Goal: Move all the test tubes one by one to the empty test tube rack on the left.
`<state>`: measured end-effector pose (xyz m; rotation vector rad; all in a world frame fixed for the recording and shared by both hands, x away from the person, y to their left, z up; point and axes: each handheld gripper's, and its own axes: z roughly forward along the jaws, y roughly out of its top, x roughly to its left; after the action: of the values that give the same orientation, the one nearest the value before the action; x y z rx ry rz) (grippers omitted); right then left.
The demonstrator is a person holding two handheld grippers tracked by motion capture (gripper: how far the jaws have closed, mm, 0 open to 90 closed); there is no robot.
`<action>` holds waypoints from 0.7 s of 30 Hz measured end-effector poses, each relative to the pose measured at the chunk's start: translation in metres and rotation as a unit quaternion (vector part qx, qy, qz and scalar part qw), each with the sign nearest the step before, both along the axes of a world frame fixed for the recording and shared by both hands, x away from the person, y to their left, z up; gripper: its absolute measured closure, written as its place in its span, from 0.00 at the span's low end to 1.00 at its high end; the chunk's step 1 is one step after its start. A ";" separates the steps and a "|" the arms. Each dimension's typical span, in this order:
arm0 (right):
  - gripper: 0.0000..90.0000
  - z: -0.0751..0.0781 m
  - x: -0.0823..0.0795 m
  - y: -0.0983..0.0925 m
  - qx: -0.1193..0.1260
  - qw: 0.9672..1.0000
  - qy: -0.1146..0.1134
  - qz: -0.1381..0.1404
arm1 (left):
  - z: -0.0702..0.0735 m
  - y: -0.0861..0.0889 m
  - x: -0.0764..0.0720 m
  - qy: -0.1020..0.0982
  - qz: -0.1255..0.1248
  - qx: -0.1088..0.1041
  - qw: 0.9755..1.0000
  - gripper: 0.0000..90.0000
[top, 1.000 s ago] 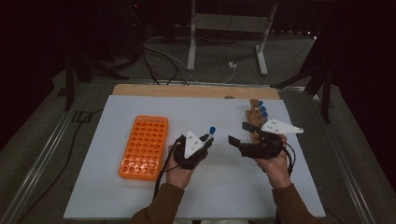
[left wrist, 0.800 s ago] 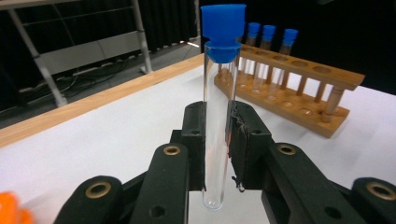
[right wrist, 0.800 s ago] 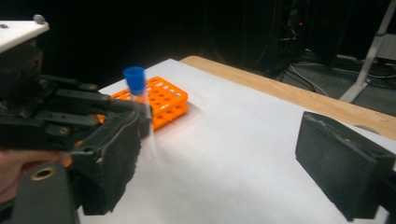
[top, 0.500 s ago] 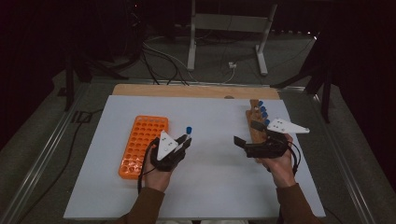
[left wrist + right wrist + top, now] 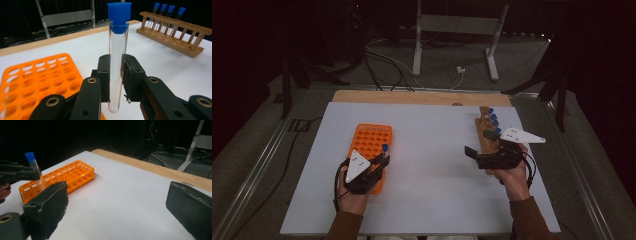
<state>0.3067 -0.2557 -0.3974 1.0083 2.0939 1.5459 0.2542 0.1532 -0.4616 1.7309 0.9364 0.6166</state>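
My left gripper [image 5: 116, 75] is shut on a clear test tube [image 5: 117, 62] with a blue cap, held upright. In the high view this tube [image 5: 385, 149] and the left gripper [image 5: 379, 162] hover at the near right edge of the orange rack [image 5: 371, 142], whose holes look empty. My right gripper [image 5: 479, 143] stands open beside the wooden rack [image 5: 486, 142], which holds several blue-capped tubes [image 5: 493, 120]. Its jaws have just been opening, and nothing is between them [image 5: 120, 205]. The right gripper view looks across the table at the orange rack [image 5: 67, 176] and the held tube [image 5: 33, 165].
The white tabletop [image 5: 432, 150] has a wooden strip [image 5: 422, 97] along its far edge. Behind it on the floor are cables [image 5: 387, 62] and a metal stand [image 5: 452, 30]. Metal rails run along both sides of the table.
My left gripper has carried the tube leftward from the middle of the table to the orange rack. The right gripper's jaws have spread wider while that hand stayed by the wooden rack.
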 end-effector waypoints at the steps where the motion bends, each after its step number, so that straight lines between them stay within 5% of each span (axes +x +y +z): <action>1: 0.05 0.000 0.000 0.000 -0.001 1.000 0.000 0.000 | -0.001 0.003 -0.002 0.002 0.002 -0.002 1.000 0.87; 13: 0.05 0.000 -0.001 -0.003 0.002 1.000 0.001 -0.003 | -0.009 0.027 -0.023 0.025 -0.005 -0.009 1.000 0.87; 21: 0.05 0.000 -0.001 -0.002 0.003 1.000 0.000 -0.001 | -0.022 0.030 -0.031 0.052 -0.019 0.031 0.998 0.86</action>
<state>0.3052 -0.2581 -0.3972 1.0121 2.0887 1.5510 0.2233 0.1829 -0.4838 1.8470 0.9622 0.5395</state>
